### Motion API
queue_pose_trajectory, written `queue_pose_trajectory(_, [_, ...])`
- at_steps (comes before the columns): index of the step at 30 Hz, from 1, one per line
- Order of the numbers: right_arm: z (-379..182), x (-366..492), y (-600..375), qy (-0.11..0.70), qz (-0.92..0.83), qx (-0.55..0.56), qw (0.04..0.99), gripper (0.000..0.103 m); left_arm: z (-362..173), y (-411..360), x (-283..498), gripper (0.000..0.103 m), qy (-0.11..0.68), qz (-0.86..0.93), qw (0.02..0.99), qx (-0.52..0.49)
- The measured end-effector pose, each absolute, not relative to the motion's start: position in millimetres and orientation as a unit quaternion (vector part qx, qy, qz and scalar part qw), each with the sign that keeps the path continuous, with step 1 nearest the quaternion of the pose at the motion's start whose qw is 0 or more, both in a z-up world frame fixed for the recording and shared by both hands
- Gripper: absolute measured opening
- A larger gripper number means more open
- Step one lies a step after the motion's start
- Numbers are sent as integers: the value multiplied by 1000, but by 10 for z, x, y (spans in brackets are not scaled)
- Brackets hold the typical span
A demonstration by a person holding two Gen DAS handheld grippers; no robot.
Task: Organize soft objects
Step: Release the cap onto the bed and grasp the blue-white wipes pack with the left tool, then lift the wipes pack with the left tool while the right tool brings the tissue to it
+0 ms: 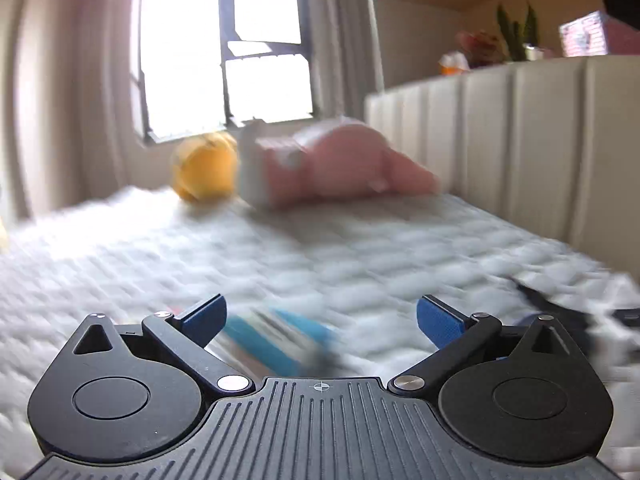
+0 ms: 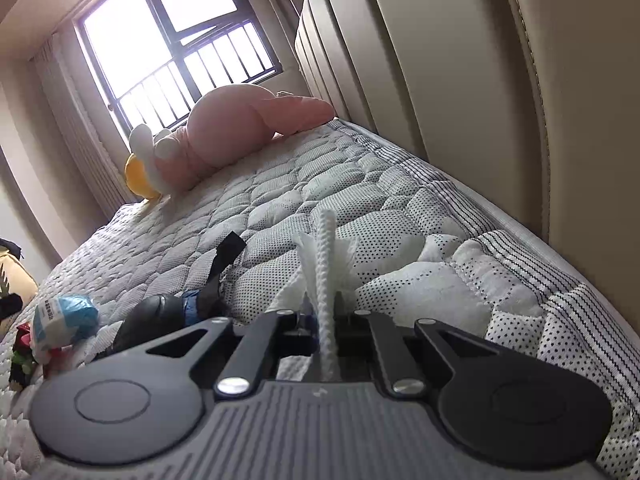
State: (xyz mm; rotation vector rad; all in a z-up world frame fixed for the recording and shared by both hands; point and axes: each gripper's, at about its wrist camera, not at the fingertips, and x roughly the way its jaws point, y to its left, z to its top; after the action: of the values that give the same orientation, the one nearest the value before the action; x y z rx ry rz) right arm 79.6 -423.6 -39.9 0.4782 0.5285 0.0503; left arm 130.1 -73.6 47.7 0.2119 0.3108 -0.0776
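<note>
Two grippers over the mattress (image 2: 320, 184): right gripper (image 2: 326, 300) pinches a white cloth (image 2: 326, 240) near the headboard (image 2: 460, 60), likely for moving; left gripper (image 1: 320, 320) gapes wide, empty, facing the pink plush (image 1: 340, 160).

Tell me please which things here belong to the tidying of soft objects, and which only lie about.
Belonging to the job:
- white cloth, clamped in the right gripper
- pink plush toy
- yellow plush toy
- blue packet, before the open left gripper

Lying about:
- potted plant
- mattress
</note>
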Motion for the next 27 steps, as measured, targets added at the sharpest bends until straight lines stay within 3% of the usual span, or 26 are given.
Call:
queue_pose_trajectory(6, [-436, 771, -4259, 253, 33, 249, 934, 7, 127, -884, 1847, 103, 203, -70, 912, 350])
queue_pose_trajectory(9, [-455, 758, -4271, 250, 38, 257, 933, 7, -71, -947, 2052, 103, 231, -46, 888, 395])
queue_pose_trajectory(13, [-454, 723, -4267, 247, 35, 263, 932, 7, -108, -815, 2051, 100, 241, -60, 903, 351])
queue_pose_trajectory(15, [-449, 711, -4264, 246, 33, 265, 932, 7, -21, -801, 1966, 59, 236, -75, 915, 319])
queue_pose_trajectory(22, [-403, 713, -4190, 249, 29, 259, 933, 7, 325, -818, 1271, 58, 231, -200, 938, 163])
queue_pose_trajectory(27, [-189, 670, -3958, 247, 27, 241, 938, 7, 143, -801, 821, 63, 240, -253, 929, 122])
